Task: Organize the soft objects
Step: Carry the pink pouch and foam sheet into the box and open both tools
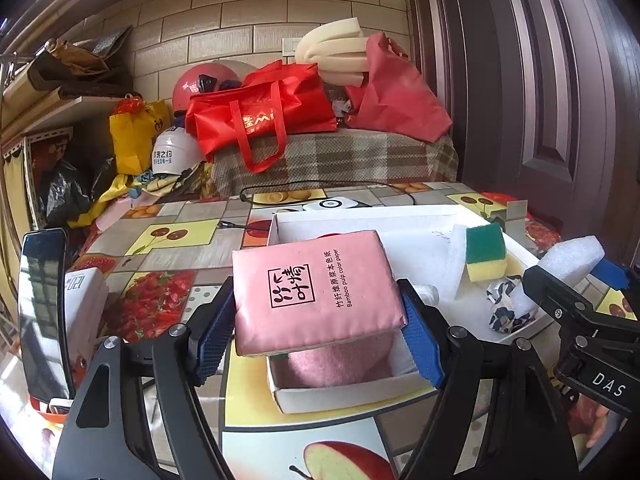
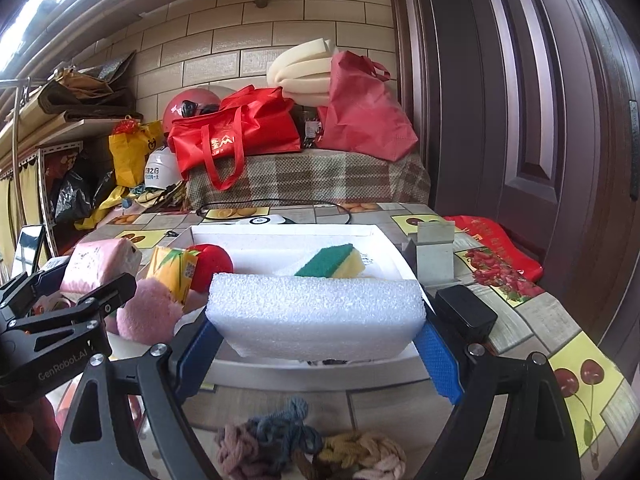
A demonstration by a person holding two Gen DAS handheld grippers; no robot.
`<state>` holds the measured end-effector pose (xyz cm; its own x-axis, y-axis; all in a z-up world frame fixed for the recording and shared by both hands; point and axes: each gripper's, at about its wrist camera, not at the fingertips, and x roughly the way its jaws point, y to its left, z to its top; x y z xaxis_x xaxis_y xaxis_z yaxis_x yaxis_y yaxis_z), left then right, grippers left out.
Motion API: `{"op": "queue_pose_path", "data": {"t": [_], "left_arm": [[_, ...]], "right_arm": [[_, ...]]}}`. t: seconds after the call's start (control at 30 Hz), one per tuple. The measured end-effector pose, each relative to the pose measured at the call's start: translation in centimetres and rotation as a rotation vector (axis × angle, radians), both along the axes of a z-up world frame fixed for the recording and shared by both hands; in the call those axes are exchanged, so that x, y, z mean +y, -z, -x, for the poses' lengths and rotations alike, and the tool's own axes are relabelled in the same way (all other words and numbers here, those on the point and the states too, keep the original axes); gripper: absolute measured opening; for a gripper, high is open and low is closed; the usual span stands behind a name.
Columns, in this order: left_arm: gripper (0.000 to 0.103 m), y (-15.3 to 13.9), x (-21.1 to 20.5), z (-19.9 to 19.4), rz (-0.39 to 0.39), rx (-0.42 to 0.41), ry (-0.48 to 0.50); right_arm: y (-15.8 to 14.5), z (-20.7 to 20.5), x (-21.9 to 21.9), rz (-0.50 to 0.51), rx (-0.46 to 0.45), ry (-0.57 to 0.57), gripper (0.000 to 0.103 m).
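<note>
My left gripper (image 1: 318,320) is shut on a pink tissue pack (image 1: 316,284), blue pads pressing its two sides, and holds it above the near end of a white box (image 1: 352,398). A pink fluffy pad (image 1: 340,364) lies in the box below it. My right gripper (image 2: 316,328) is shut on a white foam block (image 2: 316,308), held over the box's near rim. Further inside the box lies a green-and-yellow sponge (image 2: 332,262). In the right wrist view, the left gripper (image 2: 76,284) with the tissue pack (image 2: 100,260) is at the left.
A red ball (image 2: 212,264) and a yellow tissue pack (image 2: 172,270) sit beside the pink pad (image 2: 148,312). Knotted yarn (image 2: 312,448) lies on the table in front of the box. A black box (image 2: 466,314) and a grey holder (image 2: 434,256) stand on the right.
</note>
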<state>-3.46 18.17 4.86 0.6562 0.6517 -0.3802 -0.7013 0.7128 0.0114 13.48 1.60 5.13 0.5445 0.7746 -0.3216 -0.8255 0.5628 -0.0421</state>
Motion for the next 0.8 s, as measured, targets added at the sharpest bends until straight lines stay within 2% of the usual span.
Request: {"op": "queue_pose_path", "data": {"t": [0.23, 0.53, 0.7, 0.8], "left_arm": [[0.077, 0.1, 2.1, -2.0, 0.023, 0.016, -0.009], [0.077, 0.4, 4.7, -4.6, 0.062, 0.051, -0.017], [0.077, 0.6, 6.4, -5.1, 0.104, 0.044, -0.048], [0.077, 0.7, 6.8, -5.5, 0.113, 0.051, -0.049]], "right_arm": [[0.0, -1.0, 2.9, 0.02, 0.008, 0.004, 0.089], [0.6, -4.0, 5.7, 0.071, 0.113, 0.039, 0.089], [0.3, -4.7, 6.4, 0.041, 0.092, 0.117, 0.089], [0.3, -4.6, 6.9, 0.059, 0.082, 0.116, 0.089]]}}
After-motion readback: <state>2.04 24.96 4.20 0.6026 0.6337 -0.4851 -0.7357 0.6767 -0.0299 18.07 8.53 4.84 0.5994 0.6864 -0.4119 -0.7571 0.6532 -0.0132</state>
